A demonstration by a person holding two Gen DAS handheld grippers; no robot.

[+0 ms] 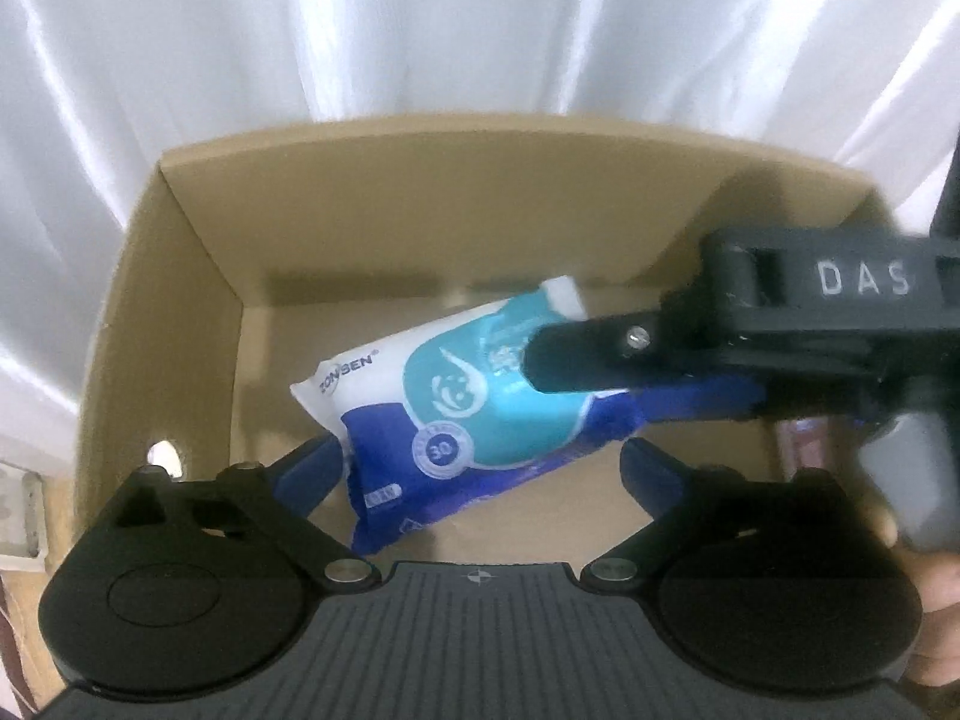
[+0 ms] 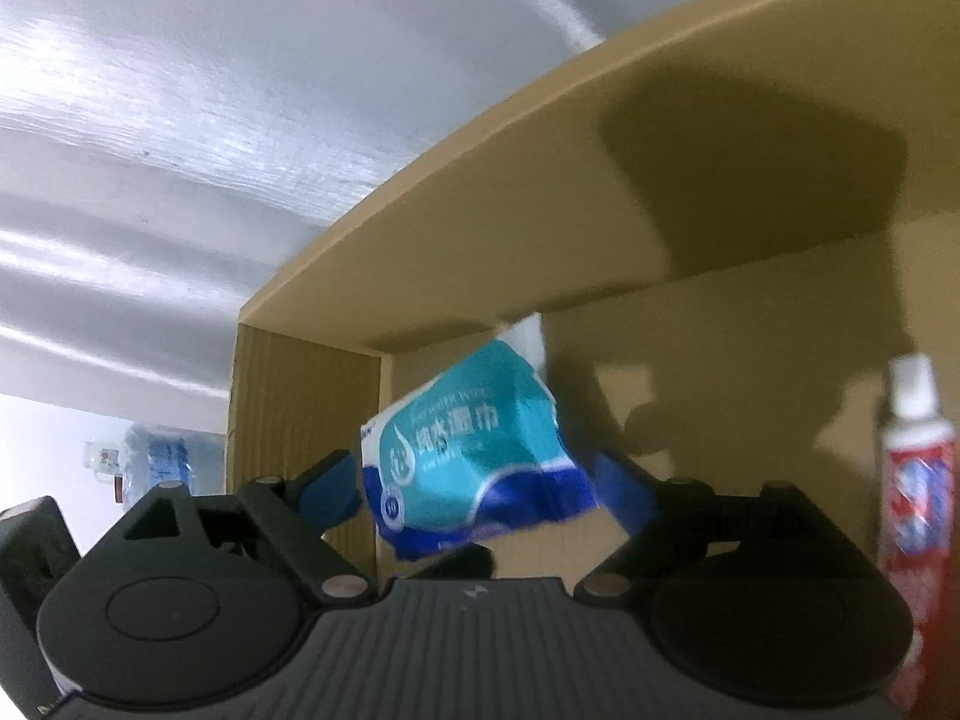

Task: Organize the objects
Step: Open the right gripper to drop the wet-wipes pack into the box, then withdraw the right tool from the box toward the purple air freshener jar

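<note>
A blue, teal and white pack of wet wipes (image 1: 480, 396) lies tilted inside an open cardboard box (image 1: 198, 276). My left gripper (image 1: 486, 471) points down into the box, jaws spread wide on either side of the pack's near end, and the pads do not press on it. From the right, one black finger (image 1: 576, 360) of the right gripper reaches over the pack. In the right wrist view the pack (image 2: 474, 450) is blurred between the wide-spread blue pads of my right gripper (image 2: 480, 492), with small gaps on both sides.
A red and white tube (image 2: 918, 468) stands at the right inside the box (image 2: 600, 192). White curtain folds (image 1: 420, 30) hang behind the box. A water bottle (image 2: 156, 468) sits outside it at the left. A hand (image 1: 936, 600) shows at the right edge.
</note>
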